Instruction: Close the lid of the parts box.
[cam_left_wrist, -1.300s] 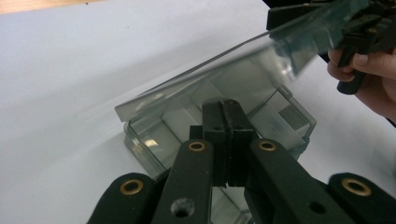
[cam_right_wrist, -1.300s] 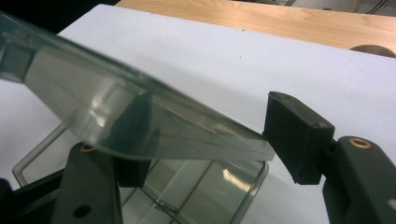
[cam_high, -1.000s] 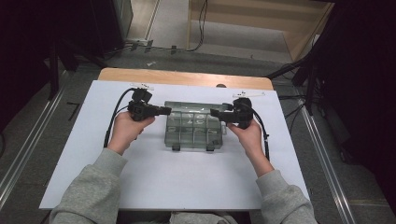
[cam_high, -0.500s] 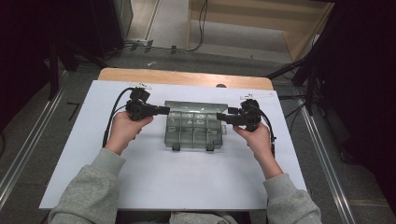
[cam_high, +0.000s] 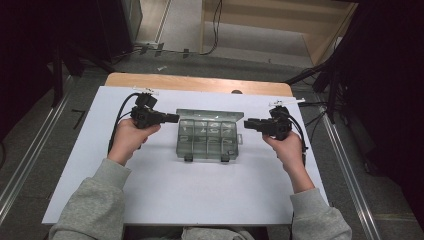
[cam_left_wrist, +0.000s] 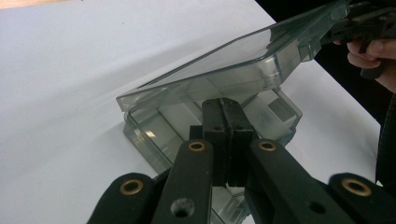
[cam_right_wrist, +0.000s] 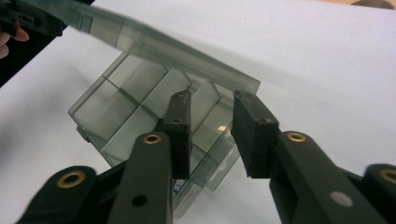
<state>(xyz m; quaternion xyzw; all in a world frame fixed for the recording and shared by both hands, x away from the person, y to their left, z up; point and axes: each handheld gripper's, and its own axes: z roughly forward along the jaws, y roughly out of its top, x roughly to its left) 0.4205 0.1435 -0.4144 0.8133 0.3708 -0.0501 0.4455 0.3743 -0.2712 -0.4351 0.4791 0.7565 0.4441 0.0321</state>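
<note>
A clear plastic compartment box (cam_high: 207, 142) lies in the middle of the white table, its lid (cam_high: 210, 114) raised at a slant over the empty cells. My left gripper (cam_high: 173, 118) is level at the box's left end, its jaws shut together with nothing between them. In the left gripper view this gripper (cam_left_wrist: 227, 116) points at the box (cam_left_wrist: 154, 126) just under the lid (cam_left_wrist: 224, 60). My right gripper (cam_high: 246, 123) stands a little off the box's right end. Its jaws have just been closing. In the right gripper view a gap remains at the gripper (cam_right_wrist: 212, 112), with nothing held.
The white table (cam_high: 150, 195) has bare room in front of the box and on both sides. A wooden board (cam_high: 200, 83) borders its far edge. Cables (cam_high: 116, 127) trail from both grippers. Dark floor and metal rails flank the table.
My right gripper has drawn back to the right, away from the box's end, and its jaws have narrowed. The left gripper and the box have stayed put.
</note>
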